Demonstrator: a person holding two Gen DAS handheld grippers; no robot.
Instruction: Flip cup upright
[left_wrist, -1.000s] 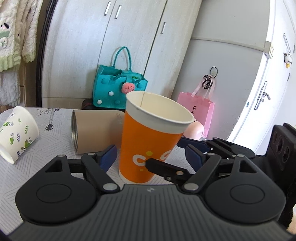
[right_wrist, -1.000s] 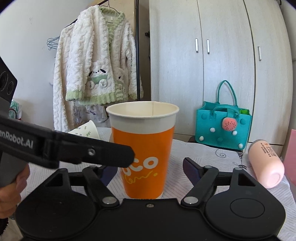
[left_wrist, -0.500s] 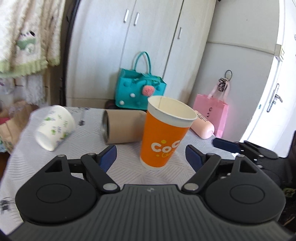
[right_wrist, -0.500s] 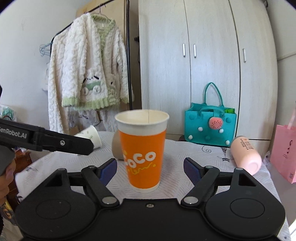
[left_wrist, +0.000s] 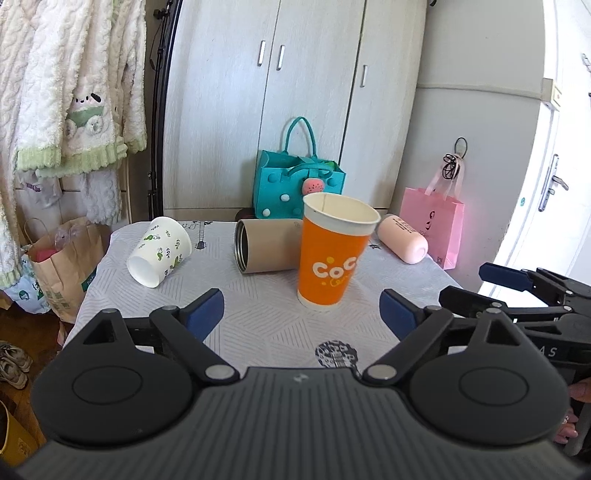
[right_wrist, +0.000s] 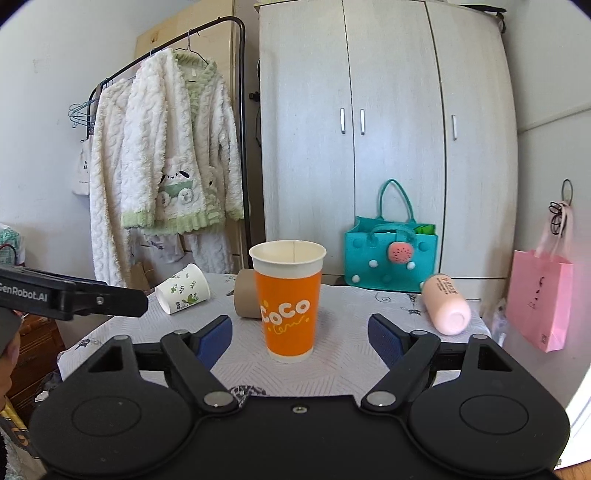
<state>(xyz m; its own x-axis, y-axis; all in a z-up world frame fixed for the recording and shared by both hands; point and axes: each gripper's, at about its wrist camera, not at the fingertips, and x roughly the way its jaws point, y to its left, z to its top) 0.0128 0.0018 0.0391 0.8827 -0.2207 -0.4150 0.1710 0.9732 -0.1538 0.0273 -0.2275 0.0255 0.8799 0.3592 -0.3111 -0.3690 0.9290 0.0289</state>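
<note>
Right wrist: orange cup (right_wrist: 288, 302) upright.

The cup (left_wrist: 334, 254) stands upright near the middle of the table (left_wrist: 258, 321). Just behind it a tube (left_wrist: 267, 245) lies on its side, a small cup (left_wrist: 159, 252) lies tipped over near the table's back left corner, and a bottle (left_wrist: 402, 239) lies near the back right corner. Two bags (right_wrist: 390, 254) sit on the floor behind the table.
</note>
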